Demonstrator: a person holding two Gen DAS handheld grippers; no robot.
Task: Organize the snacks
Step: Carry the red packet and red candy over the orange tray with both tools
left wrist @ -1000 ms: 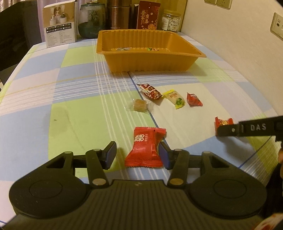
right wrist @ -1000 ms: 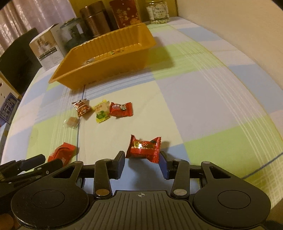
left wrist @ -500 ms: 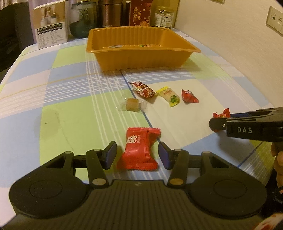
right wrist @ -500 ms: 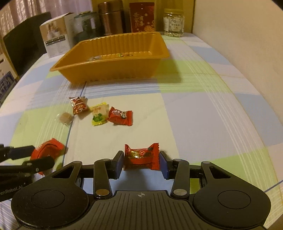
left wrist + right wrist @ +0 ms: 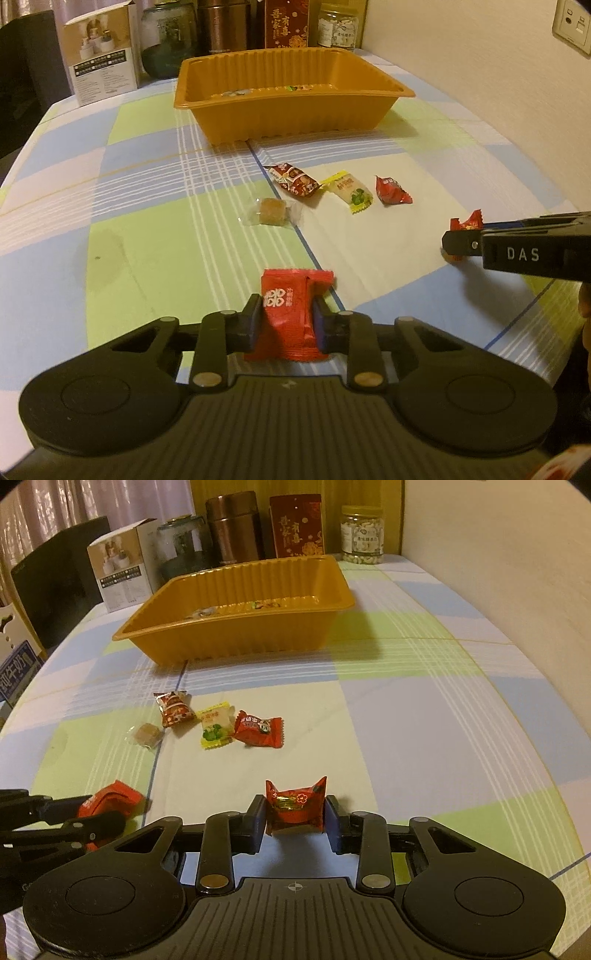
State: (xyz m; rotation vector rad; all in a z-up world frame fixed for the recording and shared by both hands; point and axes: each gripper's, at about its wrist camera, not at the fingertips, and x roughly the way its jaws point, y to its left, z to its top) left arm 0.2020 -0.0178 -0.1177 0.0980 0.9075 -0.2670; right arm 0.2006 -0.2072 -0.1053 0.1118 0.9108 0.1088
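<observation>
Our left gripper [image 5: 286,321] is clamped on a flat red packet [image 5: 290,314], its pads pressing both long sides while the packet lies on the checked tabletop [image 5: 147,229]. Our right gripper [image 5: 295,818] is pinched around a small red candy [image 5: 295,806] with twisted ends that stick up; the pads touch its sides and it sits just off the cloth or on it, we cannot tell which. In the left wrist view the right gripper shows from the side at the right edge, with the red candy at its tip.

Farther out on the tabletop, four snacks lie in a loose row, near one another but apart from both grippers: a clear-wrapped brown cube [image 5: 272,216], a dark red wrapped sweet [image 5: 294,180], a yellow and white packet [image 5: 351,192] with a green print, and a red wrapped candy [image 5: 391,190]. Beyond them stands an orange tray [image 5: 291,110] with a few wrapped pieces visible on its floor. Behind the tray, along the back edge, we see a white box [image 5: 99,55], a dark glass jar [image 5: 168,37], a brown canister [image 5: 234,531], a red printed box [image 5: 297,526] and a clear jar [image 5: 362,535].
</observation>
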